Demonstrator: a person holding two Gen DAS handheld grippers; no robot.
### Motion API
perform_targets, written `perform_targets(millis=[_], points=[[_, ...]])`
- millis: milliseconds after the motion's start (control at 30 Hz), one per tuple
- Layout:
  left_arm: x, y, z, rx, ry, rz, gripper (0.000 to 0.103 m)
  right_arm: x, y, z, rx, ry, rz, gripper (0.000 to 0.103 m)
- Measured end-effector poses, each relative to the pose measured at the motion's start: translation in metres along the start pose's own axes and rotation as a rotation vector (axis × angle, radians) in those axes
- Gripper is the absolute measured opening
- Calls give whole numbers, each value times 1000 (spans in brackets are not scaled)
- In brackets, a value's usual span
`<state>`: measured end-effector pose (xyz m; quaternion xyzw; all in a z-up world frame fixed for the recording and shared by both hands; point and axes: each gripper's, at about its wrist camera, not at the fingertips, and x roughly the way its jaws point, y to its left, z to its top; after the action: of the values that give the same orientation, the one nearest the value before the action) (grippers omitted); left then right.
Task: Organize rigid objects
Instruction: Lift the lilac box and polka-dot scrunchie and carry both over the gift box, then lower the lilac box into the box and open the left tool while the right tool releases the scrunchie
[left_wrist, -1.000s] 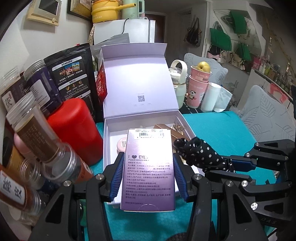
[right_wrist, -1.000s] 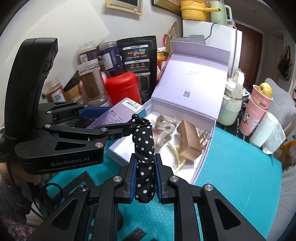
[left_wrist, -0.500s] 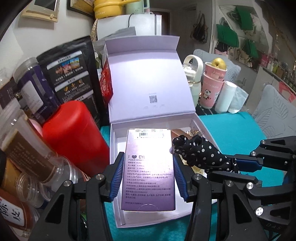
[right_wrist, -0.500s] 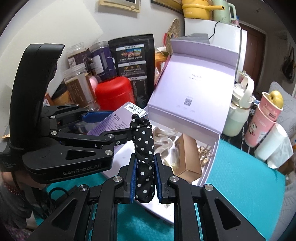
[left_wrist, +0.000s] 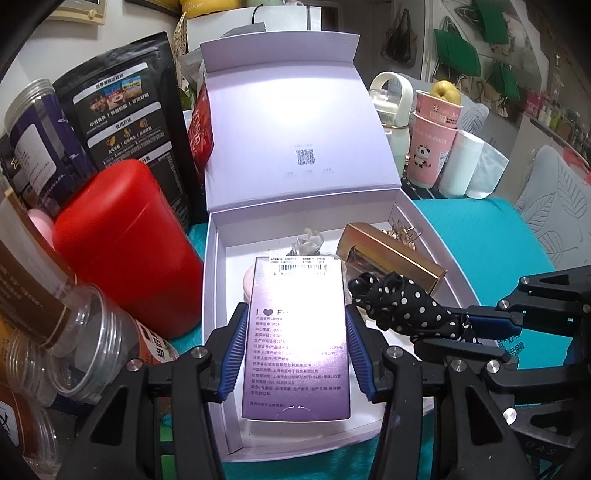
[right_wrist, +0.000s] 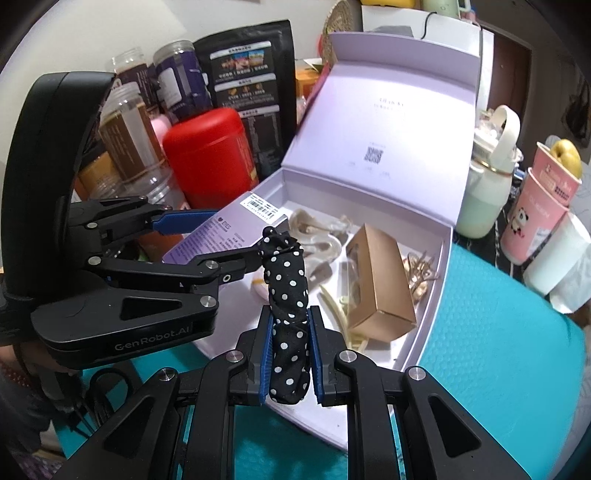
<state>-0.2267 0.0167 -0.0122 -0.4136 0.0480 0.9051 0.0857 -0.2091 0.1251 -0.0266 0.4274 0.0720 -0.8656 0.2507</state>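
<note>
My left gripper (left_wrist: 295, 332) is shut on a flat purple carton (left_wrist: 297, 332) and holds it over the near left part of an open white gift box (left_wrist: 214, 266). The carton also shows in the right wrist view (right_wrist: 221, 236). My right gripper (right_wrist: 290, 343) is shut on a black polka-dot fabric roll (right_wrist: 286, 295), just above the box's near edge. The roll also shows in the left wrist view (left_wrist: 402, 306), beside the carton. Inside the box lie a gold carton (right_wrist: 380, 280), gold clips (right_wrist: 421, 269), pale hair claws (right_wrist: 317, 236) and a pink round item (left_wrist: 248, 280).
A red canister (left_wrist: 122, 240), jars (left_wrist: 33, 147) and a black pouch (left_wrist: 125, 99) crowd the box's left side. The box lid (left_wrist: 295, 129) stands upright behind. A white bottle (right_wrist: 487, 184), pink cups (right_wrist: 535, 214) and a paper roll (right_wrist: 554, 266) stand at the right on the teal mat (right_wrist: 498, 350).
Both grippers have moved forward over the gift box with their loads. The box now looks nearer and larger, and the carton and roll hang over its inside.
</note>
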Motion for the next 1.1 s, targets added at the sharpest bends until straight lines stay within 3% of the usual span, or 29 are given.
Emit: perform_targets(millis=[1100], points=[[51,-1,-24,22,134,47,50,44,-4,-21,46,120,0,17]])
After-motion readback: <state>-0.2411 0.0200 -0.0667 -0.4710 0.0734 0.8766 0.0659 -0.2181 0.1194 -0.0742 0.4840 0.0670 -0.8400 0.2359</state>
